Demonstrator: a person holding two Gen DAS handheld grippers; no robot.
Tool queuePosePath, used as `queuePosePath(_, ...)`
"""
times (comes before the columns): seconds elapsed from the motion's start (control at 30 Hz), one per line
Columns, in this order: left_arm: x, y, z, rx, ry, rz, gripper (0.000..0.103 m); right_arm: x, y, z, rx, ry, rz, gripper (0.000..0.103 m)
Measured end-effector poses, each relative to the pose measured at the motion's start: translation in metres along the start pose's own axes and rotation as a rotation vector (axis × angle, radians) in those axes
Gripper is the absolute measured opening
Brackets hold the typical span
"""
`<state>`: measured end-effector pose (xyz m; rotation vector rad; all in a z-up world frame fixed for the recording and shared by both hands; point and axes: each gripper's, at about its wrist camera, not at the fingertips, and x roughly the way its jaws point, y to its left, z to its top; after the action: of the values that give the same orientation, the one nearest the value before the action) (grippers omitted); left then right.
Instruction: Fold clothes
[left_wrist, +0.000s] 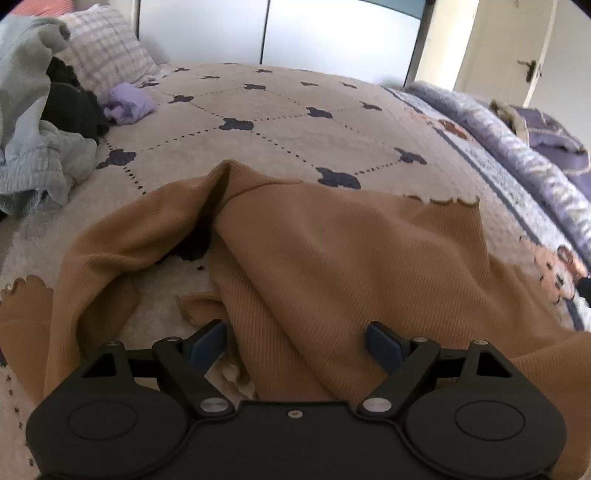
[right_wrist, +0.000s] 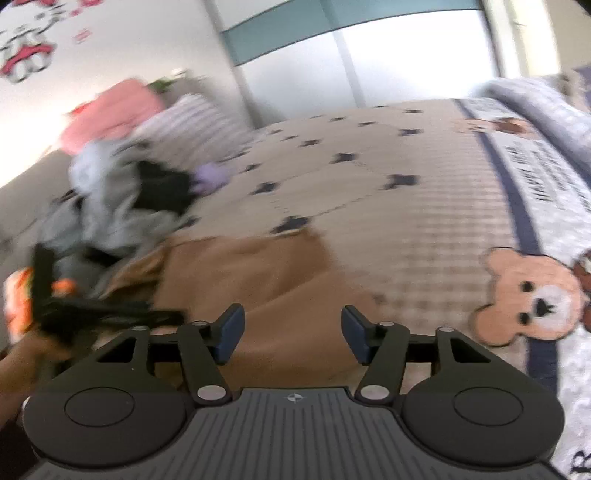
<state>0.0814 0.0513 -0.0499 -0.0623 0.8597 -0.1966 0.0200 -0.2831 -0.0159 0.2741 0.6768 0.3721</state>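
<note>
Fabric fills my view: the tan ribbed garment (left_wrist: 332, 258) lies rumpled across the near part of the beige bedspread (left_wrist: 277, 122). My left gripper (left_wrist: 295, 343) hangs over it, jaws spread wide, pinching nothing. My right gripper (right_wrist: 292, 332) is also parted and empty above the same cloth. Crowding the left side is a heap of grey and black clothes (left_wrist: 40, 140), with a lilac bundle (left_wrist: 127, 103) just beside it and a checked pillow (left_wrist: 107, 48) behind.
</note>
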Motion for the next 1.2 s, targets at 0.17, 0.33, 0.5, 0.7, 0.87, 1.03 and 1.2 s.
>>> queuePosePath(0.17, -0.010, -0.001, 0.005, -0.013, -0.048, -0.016, 0.080, 0.032, -0.026, -0.002, 0.071, 0.022, -0.051, 0.066)
queuePosePath(0.33, -0.020, -0.002, 0.010, -0.018, -0.086, -0.056, 0.080, 0.057, -0.036, -0.011, 0.122, 0.056, -0.079, 0.066)
queuePosePath(0.5, -0.026, -0.004, 0.014, -0.027, -0.104, -0.099, 0.080, 0.067, -0.035, -0.018, 0.138, 0.065, -0.073, 0.048)
queuePosePath(0.7, -0.030, -0.008, 0.017, -0.057, -0.088, -0.205, 0.080, 0.057, -0.017, -0.019, 0.144, 0.045, -0.011, 0.010)
queuePosePath(0.87, -0.037, -0.013, 0.017, -0.100, -0.065, -0.331, 0.080, 0.031, 0.014, -0.013, 0.091, 0.016, 0.098, 0.009)
queuePosePath(1.03, -0.046, -0.020, 0.012, -0.134, -0.058, -0.427, 0.079, -0.002, 0.046, -0.012, 0.026, -0.007, 0.227, 0.007)
queuePosePath(1.2, -0.058, -0.026, 0.004, -0.179, -0.043, -0.548, 0.079, -0.025, 0.074, -0.018, -0.043, 0.002, 0.316, 0.007)
